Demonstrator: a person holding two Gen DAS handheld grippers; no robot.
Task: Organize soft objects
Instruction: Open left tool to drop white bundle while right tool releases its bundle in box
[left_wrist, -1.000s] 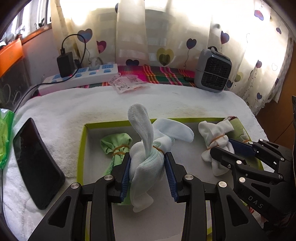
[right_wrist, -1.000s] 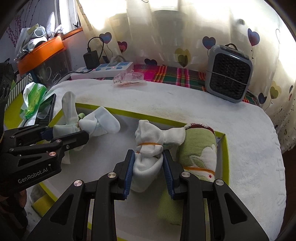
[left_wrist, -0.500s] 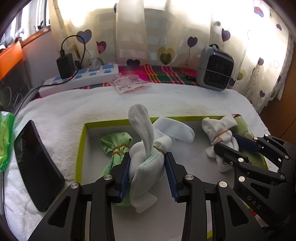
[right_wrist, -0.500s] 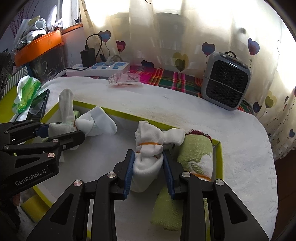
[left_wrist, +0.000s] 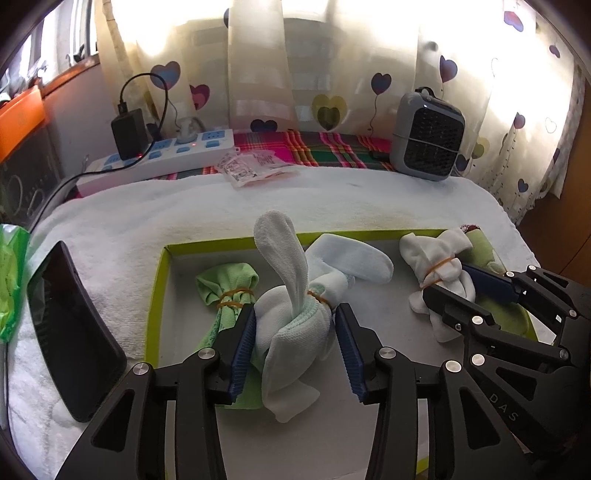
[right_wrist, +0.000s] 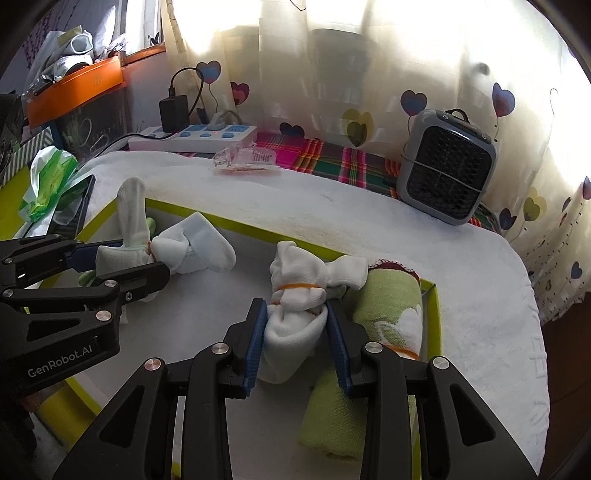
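Four tied cloth bundles lie in the shallow tray (left_wrist: 157, 295) with the lime-green rim, which sits on a white towel (left_wrist: 332, 206). Its floor is bare between the two middle bundles and toward the near edge; at the right end a green rolled towel (right_wrist: 388, 314) fills the space against the rim.

One pale blue-white bundle (left_wrist: 295, 332) stands between the jaws of the left gripper (left_wrist: 295, 317), just beside a green bundle (left_wrist: 225, 288). Those jaws have just been opening: a gap now shows at the right pad, where earlier both pads pressed the cloth.

One white bundle (right_wrist: 295, 310) sits between the jaws of the right gripper (right_wrist: 295, 317), touching the rolled towel. These jaws have also been easing apart, and slivers of space show at both pads.

Outside the tray are one dark phone (left_wrist: 70, 332) at the left, one power strip (left_wrist: 166, 155), and one small grey fan (left_wrist: 428, 144) along the far edge.
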